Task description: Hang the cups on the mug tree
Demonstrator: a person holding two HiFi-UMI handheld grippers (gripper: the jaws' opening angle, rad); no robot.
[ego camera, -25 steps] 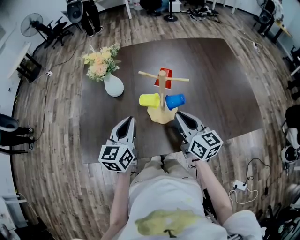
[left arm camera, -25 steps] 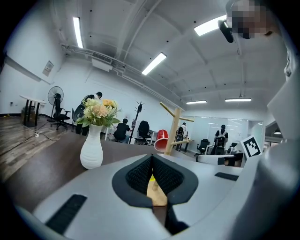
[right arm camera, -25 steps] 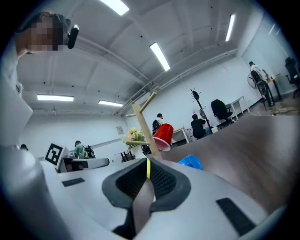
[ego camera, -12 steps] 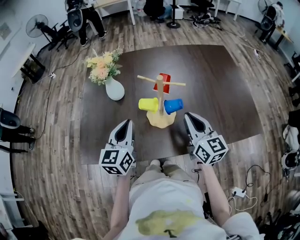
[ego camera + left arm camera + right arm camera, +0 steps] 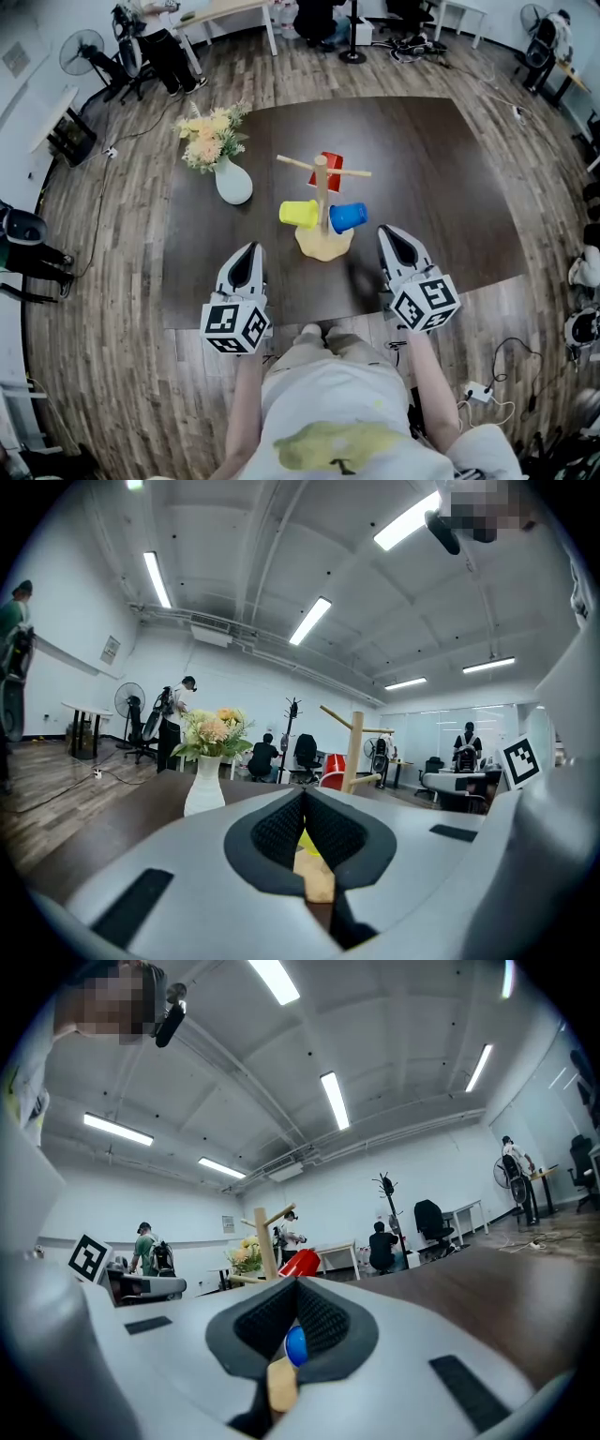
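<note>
- The mug tree point(image 5: 322, 202) stands mid-table, at about 1 o'clock from the left gripper point(image 5: 246, 255) and 10 o'clock from the right gripper point(image 5: 391, 234), apart from both.
- All three cups hang on it: the yellow cup point(image 5: 299, 214) at the post's 9 o'clock, the blue cup point(image 5: 348, 217) at 3 o'clock, the red cup point(image 5: 327, 171) higher up at 12 o'clock.
- Both grippers are closed tip to tip and hold nothing; the cups only show beyond their ribbed black pads.
- The tree is pale wood: a round post, slanted peg arms and a flat, irregular base. The cups look like smooth, glossy plastic.
- The table point(image 5: 450, 187) is dark, matte wood grain. A smooth white vase point(image 5: 232, 182) with flowers point(image 5: 212, 134) sits at the tree's 10 o'clock.
- Compared with a second ago, the right gripper has pulled back from the base toward 4 o'clock; the left has barely moved and the cups hang unchanged.
</note>
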